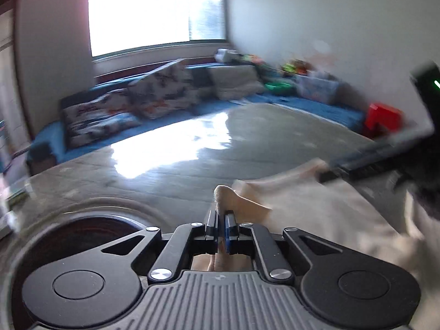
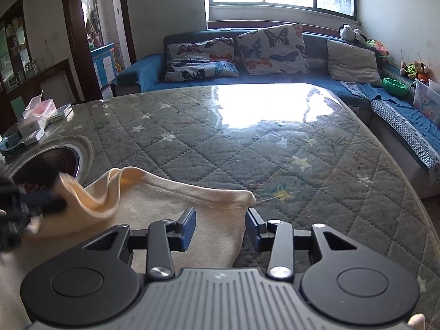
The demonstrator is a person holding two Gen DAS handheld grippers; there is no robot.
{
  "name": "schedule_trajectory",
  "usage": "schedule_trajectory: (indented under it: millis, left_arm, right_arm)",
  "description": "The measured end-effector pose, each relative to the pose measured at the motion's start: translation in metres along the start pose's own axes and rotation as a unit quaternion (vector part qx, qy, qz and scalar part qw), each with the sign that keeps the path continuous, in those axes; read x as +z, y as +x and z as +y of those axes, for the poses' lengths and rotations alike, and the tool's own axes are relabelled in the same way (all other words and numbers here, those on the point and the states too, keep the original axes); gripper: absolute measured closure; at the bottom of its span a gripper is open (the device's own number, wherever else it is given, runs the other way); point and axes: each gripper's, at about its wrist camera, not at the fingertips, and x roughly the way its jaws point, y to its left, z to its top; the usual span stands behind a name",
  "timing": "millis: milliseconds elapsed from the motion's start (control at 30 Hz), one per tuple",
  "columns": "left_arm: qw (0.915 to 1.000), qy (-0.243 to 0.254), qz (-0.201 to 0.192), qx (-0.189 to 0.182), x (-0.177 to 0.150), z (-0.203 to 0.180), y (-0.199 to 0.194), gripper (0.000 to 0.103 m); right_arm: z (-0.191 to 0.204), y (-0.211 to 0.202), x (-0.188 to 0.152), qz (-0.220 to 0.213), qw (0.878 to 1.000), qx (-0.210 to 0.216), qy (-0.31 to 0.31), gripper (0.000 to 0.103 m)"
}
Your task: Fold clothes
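Note:
A cream-coloured garment [image 2: 176,209] lies on the quilted grey-green table cover [image 2: 247,143]. My left gripper [image 1: 221,224] is shut on a fold of the garment [image 1: 316,214] and holds that edge lifted. It shows blurred at the left of the right wrist view [image 2: 41,200], pinching the cloth. My right gripper [image 2: 221,227] is open, its jaws on either side of the garment's right corner, which lies flat. It appears blurred at the right edge of the left wrist view [image 1: 365,159].
A round dark opening [image 2: 52,162] is set in the table at the left. Boxes and cards [image 2: 38,121] sit at the far left edge. A blue sofa [image 2: 275,52] with butterfly cushions wraps the far and right sides, with toys [image 2: 412,71].

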Motion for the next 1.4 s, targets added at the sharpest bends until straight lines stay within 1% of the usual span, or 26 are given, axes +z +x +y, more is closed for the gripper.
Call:
schedule_trajectory:
  millis: [67, 133, 167, 200, 267, 400, 433, 467, 500, 533, 600, 633, 700, 800, 833, 867, 967, 1033, 1067, 1100, 1133, 1233, 1300, 1333, 1400]
  left_arm:
    - [0.9989, -0.032, 0.011, 0.032, 0.006, 0.022, 0.009, 0.098]
    - [0.9961, -0.061, 0.023, 0.06, 0.01, 0.043, 0.018, 0.098]
    - [0.9946, -0.074, 0.028, 0.068, 0.011, 0.052, 0.021, 0.098]
    - [0.9932, -0.083, 0.032, 0.075, 0.01, 0.059, 0.023, 0.098]
    - [0.9909, -0.094, 0.04, 0.088, 0.009, 0.069, 0.029, 0.098]
    - [0.9872, -0.105, 0.067, 0.1, 0.003, 0.079, 0.046, 0.097]
    - [0.9862, -0.111, 0.071, 0.101, 0.002, 0.082, 0.047, 0.094]
    - [0.9847, -0.117, 0.076, 0.105, 0.001, 0.085, 0.047, 0.093]
    - [0.9831, -0.124, 0.079, 0.109, 0.0, 0.088, 0.046, 0.089]
    - [0.9819, -0.133, 0.078, 0.11, 0.0, 0.091, 0.043, 0.088]
    - [0.9809, -0.141, 0.072, 0.112, 0.0, 0.097, 0.032, 0.088]
    - [0.9809, -0.143, 0.069, 0.112, 0.0, 0.099, 0.025, 0.088]
    - [0.9816, -0.142, 0.064, 0.11, -0.002, 0.104, 0.007, 0.088]
    - [0.9826, -0.137, 0.057, 0.111, -0.008, 0.111, -0.023, 0.088]
    - [0.9828, -0.135, 0.056, 0.113, -0.011, 0.113, -0.034, 0.088]
    - [0.9831, -0.132, 0.055, 0.114, -0.015, 0.115, -0.045, 0.088]
    - [0.9858, -0.113, 0.052, 0.113, -0.03, 0.115, -0.077, 0.088]
    - [0.9888, -0.098, 0.047, 0.102, -0.041, 0.109, -0.1, 0.087]
    - [0.9905, -0.09, 0.045, 0.094, -0.046, 0.105, -0.11, 0.081]
    - [0.9921, -0.081, 0.043, 0.086, -0.052, 0.099, -0.119, 0.07]
    - [0.9935, -0.07, 0.041, 0.08, -0.058, 0.093, -0.126, 0.066]
    - [0.9961, -0.034, 0.041, 0.071, -0.072, 0.069, -0.138, 0.066]
    - [0.9966, -0.005, 0.048, 0.067, -0.078, 0.056, -0.135, 0.065]
    - [0.9961, 0.009, 0.051, 0.071, -0.081, 0.05, -0.132, 0.065]
    - [0.9958, 0.022, 0.054, 0.07, -0.087, 0.045, -0.127, 0.065]
  right_arm:
    - [-0.001, 0.007, 0.003, 0.002, 1.0, -0.004, 0.003, 0.065]
    - [-0.001, 0.014, 0.006, 0.003, 1.0, -0.01, 0.005, 0.077]
    - [0.0, 0.017, 0.008, 0.003, 1.0, -0.015, 0.003, 0.087]
    - [0.001, 0.021, 0.009, 0.003, 1.0, -0.02, 0.001, 0.092]
    - [0.004, 0.027, 0.013, 0.003, 1.0, -0.026, -0.005, 0.096]
    - [0.011, 0.039, 0.021, 0.004, 0.999, -0.035, -0.02, 0.096]
    - [0.012, 0.043, 0.023, 0.004, 0.999, -0.037, -0.024, 0.096]
    - [0.014, 0.046, 0.025, 0.004, 0.999, -0.039, -0.027, 0.095]
    - [0.015, 0.047, 0.027, 0.005, 0.999, -0.04, -0.031, 0.093]
    - [0.017, 0.046, 0.027, 0.004, 0.999, -0.04, -0.037, 0.092]
    - [0.023, 0.038, 0.028, -0.001, 0.998, -0.037, -0.054, 0.085]
    - [0.026, 0.033, 0.028, -0.003, 0.998, -0.031, -0.059, 0.082]
    - [0.032, 0.021, 0.024, -0.004, 0.998, -0.014, -0.065, 0.07]
    - [0.046, 0.003, 0.014, -0.001, 0.997, 0.017, -0.079, 0.068]
    - [0.052, -0.003, 0.009, 0.0, 0.996, 0.028, -0.086, 0.066]
    - [0.058, -0.009, 0.004, 0.001, 0.995, 0.038, -0.094, 0.061]
    - [0.078, -0.026, -0.017, 0.006, 0.991, 0.062, -0.119, 0.059]
    - [0.089, -0.037, -0.029, 0.007, 0.989, 0.074, -0.13, 0.057]
    - [0.094, -0.042, -0.035, 0.008, 0.988, 0.079, -0.135, 0.056]
    - [0.099, -0.048, -0.04, 0.007, 0.987, 0.085, -0.137, 0.054]
    - [0.102, -0.052, -0.043, 0.007, 0.987, 0.089, -0.136, 0.054]
    - [0.11, -0.061, -0.052, 0.008, 0.986, 0.096, -0.137, 0.052]
    - [0.118, -0.065, -0.061, 0.013, 0.985, 0.1, -0.141, 0.052]
    - [0.119, -0.066, -0.063, 0.015, 0.985, 0.101, -0.142, 0.052]
    - [0.125, -0.067, -0.069, 0.021, 0.984, 0.1, -0.143, 0.052]
